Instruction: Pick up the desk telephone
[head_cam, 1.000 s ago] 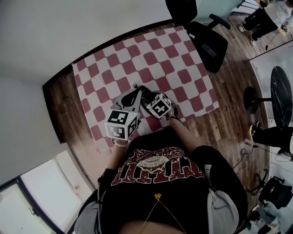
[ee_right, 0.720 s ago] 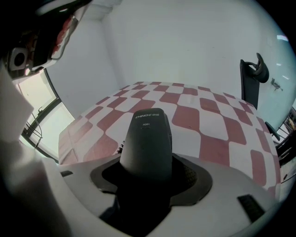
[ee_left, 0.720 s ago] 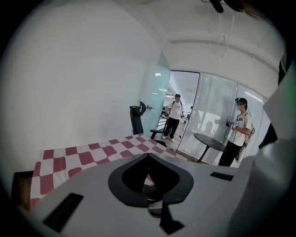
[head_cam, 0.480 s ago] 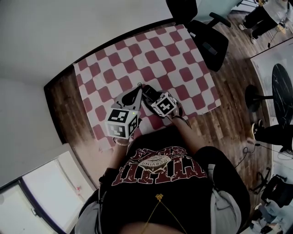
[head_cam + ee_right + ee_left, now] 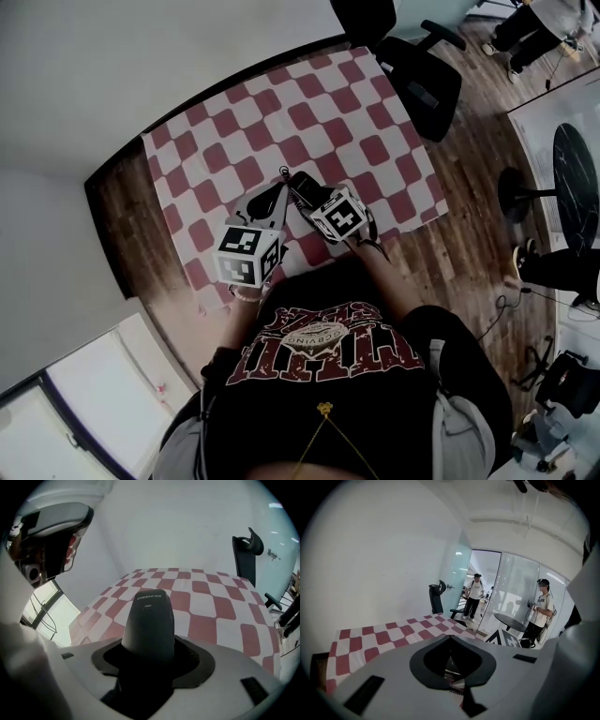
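A black telephone handset with small white print stands up between the jaws of my right gripper, which is shut on it, above the red-and-white checked tablecloth. In the head view the black telephone shows only in part, just ahead of the right gripper and its marker cube near the table's front edge. My left gripper lies beside it on the left, its grey jaws meeting at the tip. In the left gripper view those jaws are shut, and only cloth shows through their dark gap.
A black office chair stands at the table's far right corner. To the right, a round dark table stands on the wooden floor. Two people stand beyond the glass wall. The checked cloth stretches away behind the grippers.
The right gripper with the handset has shifted slightly to the right. The left gripper has stayed almost in place.
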Tool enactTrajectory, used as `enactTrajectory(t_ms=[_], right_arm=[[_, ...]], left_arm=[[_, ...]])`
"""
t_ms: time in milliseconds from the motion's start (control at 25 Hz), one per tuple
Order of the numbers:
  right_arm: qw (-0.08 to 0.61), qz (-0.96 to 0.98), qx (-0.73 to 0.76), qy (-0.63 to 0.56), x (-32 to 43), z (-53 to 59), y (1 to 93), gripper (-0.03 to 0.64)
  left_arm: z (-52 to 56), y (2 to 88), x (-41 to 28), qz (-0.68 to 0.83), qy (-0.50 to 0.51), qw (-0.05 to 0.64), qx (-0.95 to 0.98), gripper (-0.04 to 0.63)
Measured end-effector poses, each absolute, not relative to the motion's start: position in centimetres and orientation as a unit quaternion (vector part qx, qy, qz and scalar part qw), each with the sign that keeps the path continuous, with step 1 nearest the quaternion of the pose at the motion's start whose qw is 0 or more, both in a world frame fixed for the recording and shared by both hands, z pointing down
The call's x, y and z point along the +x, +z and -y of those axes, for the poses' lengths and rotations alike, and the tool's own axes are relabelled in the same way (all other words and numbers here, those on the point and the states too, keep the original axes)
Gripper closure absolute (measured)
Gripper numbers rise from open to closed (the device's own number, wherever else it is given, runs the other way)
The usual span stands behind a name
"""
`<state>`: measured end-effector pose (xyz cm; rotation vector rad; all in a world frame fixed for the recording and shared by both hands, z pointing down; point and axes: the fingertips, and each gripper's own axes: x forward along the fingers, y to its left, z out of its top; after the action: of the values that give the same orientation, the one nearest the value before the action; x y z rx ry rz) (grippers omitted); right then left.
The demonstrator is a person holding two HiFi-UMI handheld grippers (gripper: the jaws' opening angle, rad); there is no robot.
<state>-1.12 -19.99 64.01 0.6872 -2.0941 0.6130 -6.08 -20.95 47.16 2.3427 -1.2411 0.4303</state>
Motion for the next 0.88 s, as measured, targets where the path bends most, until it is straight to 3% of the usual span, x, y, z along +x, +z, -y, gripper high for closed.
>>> enactTrajectory(t_ms=[880], right_arm=[[0.38, 0.844, 0.284, 0.248, -0.9, 20.6, 56.8, 0.336]], left_arm=[[21.7, 49.2, -6.0, 0.447, 0.166, 0.249, 0.843, 0.595]])
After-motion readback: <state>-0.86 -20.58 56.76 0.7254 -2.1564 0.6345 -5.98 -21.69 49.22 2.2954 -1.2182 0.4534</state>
